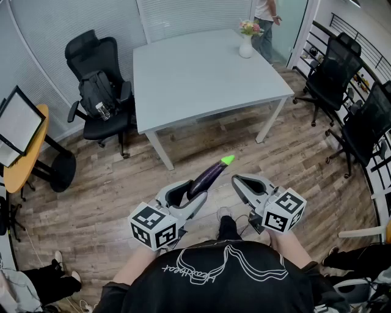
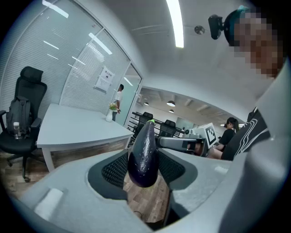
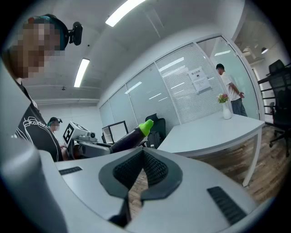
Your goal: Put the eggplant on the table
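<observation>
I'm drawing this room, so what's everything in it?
Eggplant: one, purple, green tip, in the left claw.
Table: one, pale grey, ahead.
Vase of flowers: one, white, table's far corner.
Office chairs: three, black, one left of table, two right.
Backpack: one, black, on the left chair.
Person: one, white top, beyond the table.
Left claw: one, grey, shut on the eggplant.
Right claw: one, grey, shut, empty.

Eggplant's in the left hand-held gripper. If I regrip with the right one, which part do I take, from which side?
Probably the purple mid-body of the eggplant, between the left hand-held gripper on its blunt end and the green stem. It juts forward, so bring the right hand-held gripper in from its right side, across the long axis, jaws opened first; they are shut now.
</observation>
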`<state>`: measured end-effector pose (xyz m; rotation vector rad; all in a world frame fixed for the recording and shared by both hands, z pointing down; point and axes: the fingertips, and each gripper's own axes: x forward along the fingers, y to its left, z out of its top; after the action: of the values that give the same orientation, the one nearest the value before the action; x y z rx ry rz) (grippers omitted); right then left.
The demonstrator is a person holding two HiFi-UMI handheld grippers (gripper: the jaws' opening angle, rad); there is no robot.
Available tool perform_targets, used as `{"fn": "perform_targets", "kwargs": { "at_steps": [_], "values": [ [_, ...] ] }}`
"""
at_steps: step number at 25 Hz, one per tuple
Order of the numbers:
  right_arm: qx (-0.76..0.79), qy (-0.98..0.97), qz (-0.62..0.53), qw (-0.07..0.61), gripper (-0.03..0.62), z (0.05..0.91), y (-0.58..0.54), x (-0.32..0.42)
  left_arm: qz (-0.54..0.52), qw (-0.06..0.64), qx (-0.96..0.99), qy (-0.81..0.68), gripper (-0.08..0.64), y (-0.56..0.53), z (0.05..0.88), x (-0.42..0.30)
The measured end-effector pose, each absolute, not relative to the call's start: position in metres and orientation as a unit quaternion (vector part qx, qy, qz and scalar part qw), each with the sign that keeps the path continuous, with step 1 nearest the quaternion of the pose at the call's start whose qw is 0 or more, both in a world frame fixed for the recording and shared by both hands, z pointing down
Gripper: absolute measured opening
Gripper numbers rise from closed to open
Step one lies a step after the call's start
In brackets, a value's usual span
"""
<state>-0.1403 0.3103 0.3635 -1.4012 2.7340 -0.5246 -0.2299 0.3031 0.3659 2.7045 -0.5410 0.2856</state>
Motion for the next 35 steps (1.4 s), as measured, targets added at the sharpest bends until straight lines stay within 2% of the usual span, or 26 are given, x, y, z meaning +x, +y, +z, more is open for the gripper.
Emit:
{"fn": "perform_targets", "kwargs": {
  "at_steps": [19, 35],
  "values": [
    [-0.437, 0.881, -0.179, 0.034, 0.008, 0.367, 0.248, -0.089, 0.111, 0.202, 0.953, -0.197, 0.21, 0.24, 0.377, -0.174],
    [-0.429, 0.886, -0.169, 0.049, 0.008, 0.348, 0.163, 0.033, 0.112, 0.185, 0.955, -0.204, 0.21, 0.147, 0.357, -0.054]
  ]
}}
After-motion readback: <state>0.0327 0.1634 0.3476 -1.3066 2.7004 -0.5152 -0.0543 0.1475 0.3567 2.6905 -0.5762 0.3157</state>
